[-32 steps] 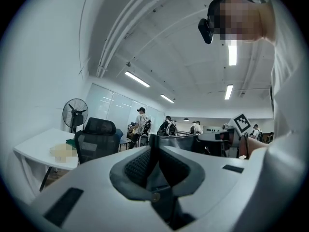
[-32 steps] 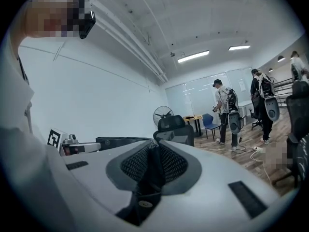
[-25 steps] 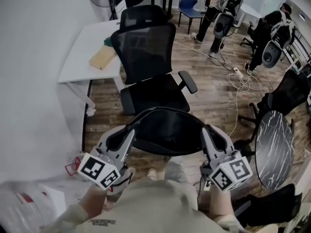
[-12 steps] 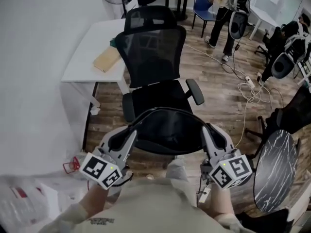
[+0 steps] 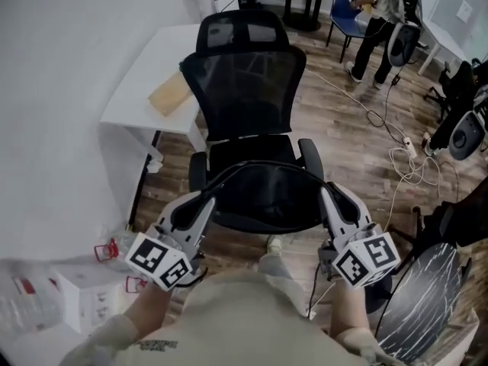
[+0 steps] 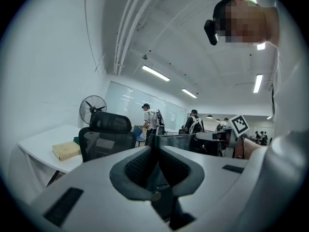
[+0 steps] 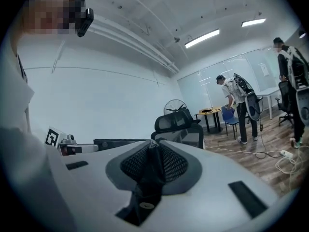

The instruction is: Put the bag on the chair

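A black bag [image 5: 266,197] hangs stretched between my two grippers, over the front edge of the seat of a black mesh office chair [image 5: 248,90]. My left gripper [image 5: 207,199] is shut on the bag's left top edge. In the left gripper view its jaws [image 6: 153,148] pinch a strip of dark fabric. My right gripper [image 5: 323,194] is shut on the bag's right top edge. The right gripper view shows black fabric clamped between its ribbed pads [image 7: 169,163]. The chair [image 6: 107,140] faces me, backrest away.
A white table [image 5: 133,97] with a tan package [image 5: 169,94] stands left of the chair. Cables [image 5: 402,155] trail over the wooden floor at right. People [image 5: 379,10] stand at the far right. A round marble table [image 5: 427,315] is at lower right, and wrapped boxes [image 5: 84,303] at lower left.
The chair has come closer and more central in the head view. The bag, held in both grippers, now overlaps the front of the seat.
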A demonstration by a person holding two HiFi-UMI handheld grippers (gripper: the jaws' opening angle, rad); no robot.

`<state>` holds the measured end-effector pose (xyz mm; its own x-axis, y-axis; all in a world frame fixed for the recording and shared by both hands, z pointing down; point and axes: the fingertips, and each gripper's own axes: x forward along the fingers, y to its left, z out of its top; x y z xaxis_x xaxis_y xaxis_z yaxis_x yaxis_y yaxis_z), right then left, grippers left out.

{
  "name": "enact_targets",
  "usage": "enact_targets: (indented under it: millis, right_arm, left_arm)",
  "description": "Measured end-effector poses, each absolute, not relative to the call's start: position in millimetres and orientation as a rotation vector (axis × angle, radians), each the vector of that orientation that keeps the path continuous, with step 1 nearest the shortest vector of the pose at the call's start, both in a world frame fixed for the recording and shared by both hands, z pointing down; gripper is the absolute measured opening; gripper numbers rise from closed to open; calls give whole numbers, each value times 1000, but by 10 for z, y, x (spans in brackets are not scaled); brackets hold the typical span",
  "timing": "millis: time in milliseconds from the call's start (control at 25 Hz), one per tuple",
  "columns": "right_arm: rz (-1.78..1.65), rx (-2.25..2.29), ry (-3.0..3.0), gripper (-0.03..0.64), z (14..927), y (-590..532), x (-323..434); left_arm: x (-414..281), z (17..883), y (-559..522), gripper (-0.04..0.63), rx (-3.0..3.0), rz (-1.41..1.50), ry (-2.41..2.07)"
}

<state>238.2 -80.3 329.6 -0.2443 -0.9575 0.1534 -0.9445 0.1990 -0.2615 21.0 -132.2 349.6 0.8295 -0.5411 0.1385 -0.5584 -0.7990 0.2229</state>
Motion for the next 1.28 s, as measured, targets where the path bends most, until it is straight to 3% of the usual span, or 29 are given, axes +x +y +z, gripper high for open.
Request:
enact_targets:
  millis: [440, 1280]
  right_arm:
    - [-488, -1626, 2612, 74, 3282, -1863, 3019]
    - [-396, -1429, 2659, 74, 3098, -2992, 2943]
  left_arm:
    - [782, 3437, -1963, 60, 2635, 64, -1165]
    - [670, 3202, -2780, 60, 2662, 76, -1435]
